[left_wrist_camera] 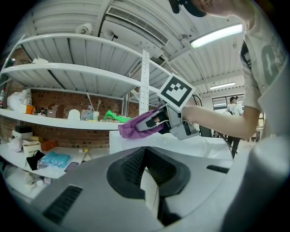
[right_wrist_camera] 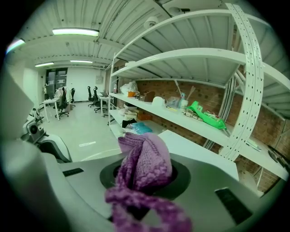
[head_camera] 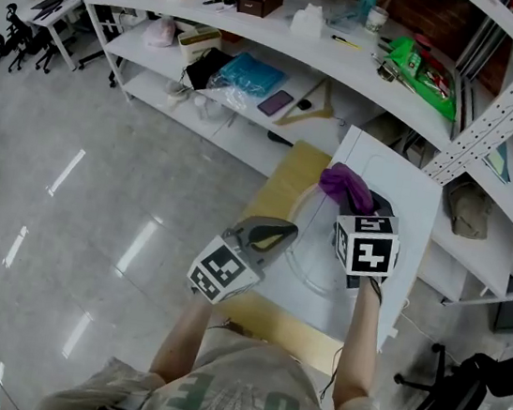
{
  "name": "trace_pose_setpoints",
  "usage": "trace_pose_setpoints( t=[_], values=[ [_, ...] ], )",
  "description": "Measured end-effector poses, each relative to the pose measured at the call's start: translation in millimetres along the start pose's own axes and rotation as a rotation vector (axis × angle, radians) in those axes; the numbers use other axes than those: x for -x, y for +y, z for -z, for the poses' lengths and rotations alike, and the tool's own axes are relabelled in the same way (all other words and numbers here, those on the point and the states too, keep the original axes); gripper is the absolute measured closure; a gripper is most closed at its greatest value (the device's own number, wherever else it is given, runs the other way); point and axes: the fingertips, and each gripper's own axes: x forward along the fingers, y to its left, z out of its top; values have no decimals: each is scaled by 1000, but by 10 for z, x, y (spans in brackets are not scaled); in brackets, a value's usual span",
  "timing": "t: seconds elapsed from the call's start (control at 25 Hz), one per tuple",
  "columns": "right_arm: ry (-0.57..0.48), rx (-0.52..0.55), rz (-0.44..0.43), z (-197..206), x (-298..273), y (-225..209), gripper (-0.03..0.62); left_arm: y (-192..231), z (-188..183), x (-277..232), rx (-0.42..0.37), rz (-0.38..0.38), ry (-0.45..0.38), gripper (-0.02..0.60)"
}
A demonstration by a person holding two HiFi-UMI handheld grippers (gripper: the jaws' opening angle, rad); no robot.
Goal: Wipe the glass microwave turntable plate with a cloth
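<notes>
White shelving (head_camera: 291,26) loaded with boxes and bags is seen ahead of both grippers, with a glossy grey floor (head_camera: 99,177) spread out to the left of them. Below the grippers a white table top (head_camera: 410,188) is laid over a wooden surface (head_camera: 288,180). The glass plate (head_camera: 311,256) is set flat on that white top, its round rim showing beneath and between the two grippers.

The right gripper (head_camera: 364,214) is held over the far right part of the plate, with its marker cube (head_camera: 366,244) turned upward. Its jaws are clamped on a purple cloth (right_wrist_camera: 146,163), which is bunched between them and spills forward past the tips. A loose fold also hangs down toward the camera. From the left gripper view the cloth is seen low over the white top, but whether it is pressed against the glass cannot be told.

The left gripper (head_camera: 269,234) is held just to the left of the right one, over the near left rim of the plate and apart from the cloth. Its jaws are drawn together with nothing between them — only the ribbed dark pads (left_wrist_camera: 136,165) are seen meeting in its own view. It is not shown whether this gripper touches the plate.

Both grippers are carried on bare forearms, and a pale shirt (head_camera: 229,399) is seen at the bottom of the head view.
</notes>
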Motion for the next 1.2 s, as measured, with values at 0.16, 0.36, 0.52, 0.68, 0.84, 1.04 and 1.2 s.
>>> trace_pose_setpoints(
  t=[0.16, 0.36, 0.52, 0.68, 0.84, 1.04, 1.2],
  values=[
    [3, -11, 45, 43, 34, -147, 540, -6, -8, 0, -1, -4, 0, 580],
    [27, 6, 125, 109, 136, -347, 540, 4, -16, 10, -1, -5, 0, 580],
    [53, 13, 184, 208, 275, -520, 540, 3, -14, 13, 0, -6, 0, 580],
    [79, 10, 230, 342, 473, -683, 540, 6, -12, 14, -2, -6, 1, 580],
    [98, -3, 258, 492, 711, -794, 540, 13, -15, 25, -2, -6, 2, 580],
    [115, -6, 263, 688, 1037, -771, 540, 24, -11, 29, -3, -9, 2, 580],
    [116, -28, 266, 831, 1295, -706, 540, 36, -9, 31, -5, -10, 5, 580]
  ],
)
